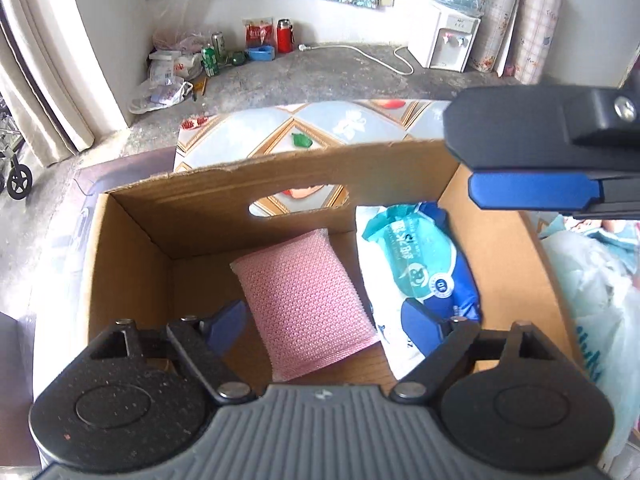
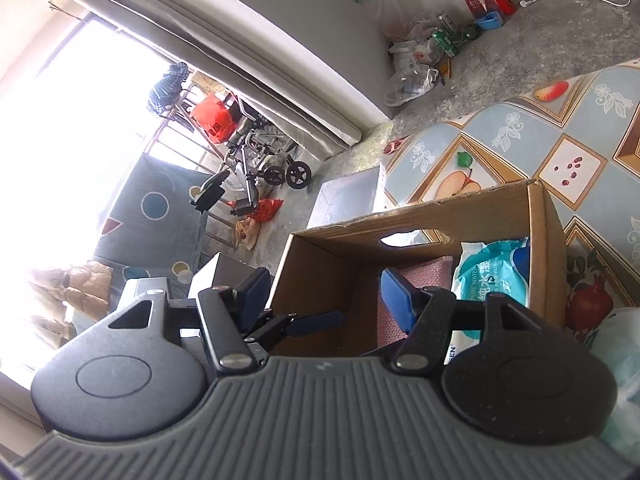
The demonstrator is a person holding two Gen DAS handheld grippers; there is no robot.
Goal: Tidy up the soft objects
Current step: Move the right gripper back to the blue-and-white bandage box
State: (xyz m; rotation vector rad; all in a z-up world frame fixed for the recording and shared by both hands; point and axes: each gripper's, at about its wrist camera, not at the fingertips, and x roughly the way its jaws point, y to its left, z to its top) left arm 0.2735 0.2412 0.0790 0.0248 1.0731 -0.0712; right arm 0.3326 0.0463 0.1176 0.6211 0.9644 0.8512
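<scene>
- A cardboard box (image 1: 192, 208) stands on a table (image 1: 248, 136) covered with a fruit-patterned cloth; its far wall has an oval hand hole.
- A pink sponge (image 1: 308, 304) lies flat on the box floor, near the middle, one end close to the far wall.
- A pack of wet wipes (image 1: 424, 272), blue and teal, lies just beside the sponge on its right, reaching toward the box's right wall; the two look to be touching along their long sides.
- The left gripper (image 1: 326, 328) hangs over the box's near edge, jaws spread wide and empty, the sponge showing between its fingers.
- One left finger (image 1: 420, 328) overlaps the near end of the wipes in view; whether it touches them cannot be told.
- The right gripper (image 2: 326, 304) is above the box's left near corner, jaws apart, holding nothing.
- From the left wrist view, the right gripper's finger (image 1: 532, 192) sits above the box's right far corner.
- In the right wrist view the sponge (image 2: 424, 276) and wipes (image 2: 488, 276) show inside the box (image 2: 320, 264).
- A white plastic bag (image 1: 592, 292) rests on the table just outside the box's right wall.
</scene>
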